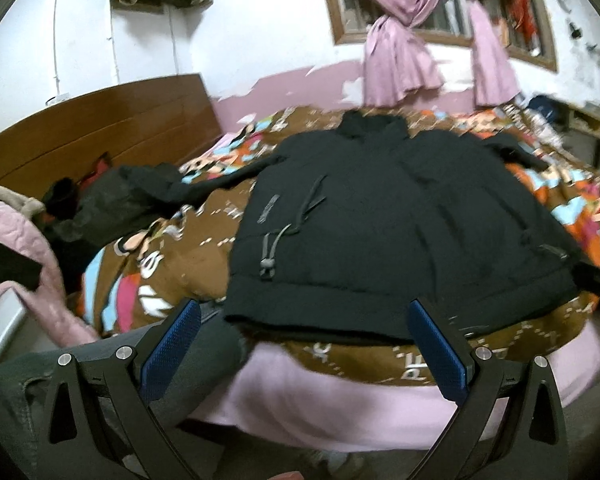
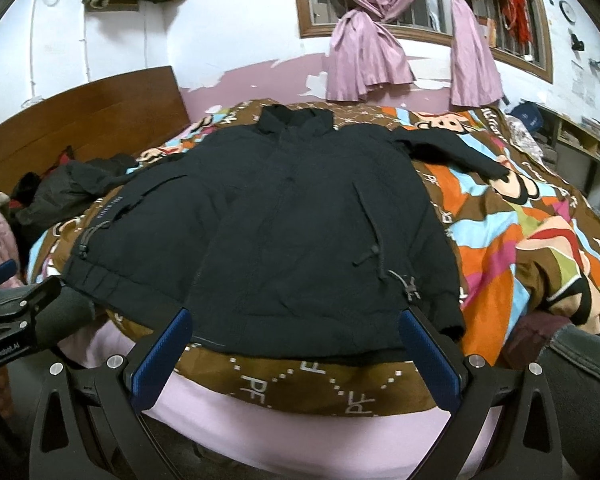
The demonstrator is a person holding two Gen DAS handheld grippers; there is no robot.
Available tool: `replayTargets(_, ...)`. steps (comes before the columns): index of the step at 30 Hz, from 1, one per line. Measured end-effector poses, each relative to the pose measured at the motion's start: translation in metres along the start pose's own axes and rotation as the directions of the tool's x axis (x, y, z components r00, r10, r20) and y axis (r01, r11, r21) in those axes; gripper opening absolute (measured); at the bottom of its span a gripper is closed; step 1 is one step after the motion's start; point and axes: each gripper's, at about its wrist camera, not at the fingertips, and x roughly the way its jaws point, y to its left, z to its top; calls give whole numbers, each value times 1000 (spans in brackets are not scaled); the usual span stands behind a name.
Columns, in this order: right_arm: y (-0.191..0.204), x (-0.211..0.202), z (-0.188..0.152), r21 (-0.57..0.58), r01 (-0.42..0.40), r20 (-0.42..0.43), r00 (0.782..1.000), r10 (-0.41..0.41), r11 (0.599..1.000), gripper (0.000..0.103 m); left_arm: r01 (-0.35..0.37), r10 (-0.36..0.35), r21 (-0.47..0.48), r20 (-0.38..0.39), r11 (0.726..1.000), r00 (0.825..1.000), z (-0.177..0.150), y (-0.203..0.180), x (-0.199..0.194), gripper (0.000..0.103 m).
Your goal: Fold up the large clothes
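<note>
Holding our left gripper [image 1: 302, 344] and right gripper [image 2: 294, 350] wide apart and empty, we face one black jacket [image 2: 300, 216] spread flat on a cartoon-print bedspread [image 2: 520, 216] lettered "PF". Two pink curtains [image 2: 364, 52] hang knotted behind. "GenRobot.AI" marks the left tool.

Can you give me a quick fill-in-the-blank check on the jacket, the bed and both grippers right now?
1. The black zip-front jacket lies spread flat on the ____.
2. Both the left gripper and the right gripper have their blue-padded fingers ____, holding nothing.
3. The jacket's collar points toward the window with the ____ curtains.
4. The brown wooden headboard stands to the ____ of the jacket.

Missing words: bed; open; pink; left
</note>
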Motion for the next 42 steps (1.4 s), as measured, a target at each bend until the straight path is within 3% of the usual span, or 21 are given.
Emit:
replayTargets(5,-3,2,3,-2,51,2,999,-51,999,103,-101,101,6,-62,995,993,6,9,12,101)
replayTargets(11,-11,-3,27,-1,93,17,996,-93,996,103,-99,97,-14,-103,995,990,21,16,19,101)
replayTargets(16,-14,-11,59,-50,128,56,990,-126,990,103,-84,83,-11,-90,996,993,46,11,14,101)
replayTargets(26,-12,-45,160,-255,286,138,956,-258,924,103,-12,12,3,-17,1000,1000,122,5,14,101)
replayTargets(33,-20,-38,236,-348,285,129,958,-255,893,103,46,-46,-14,-3,999,999,179,6,34,101)
replayTargets(37,-55,-16,273,-272,242,119,969,-217,931,103,72,-73,-46,-21,996,997,205,2,63,101)
replayTargets(42,-137,43,308,-34,220,73,973,-218,975,103,108,-110,-32,-51,994,993,225,-20,115,101)
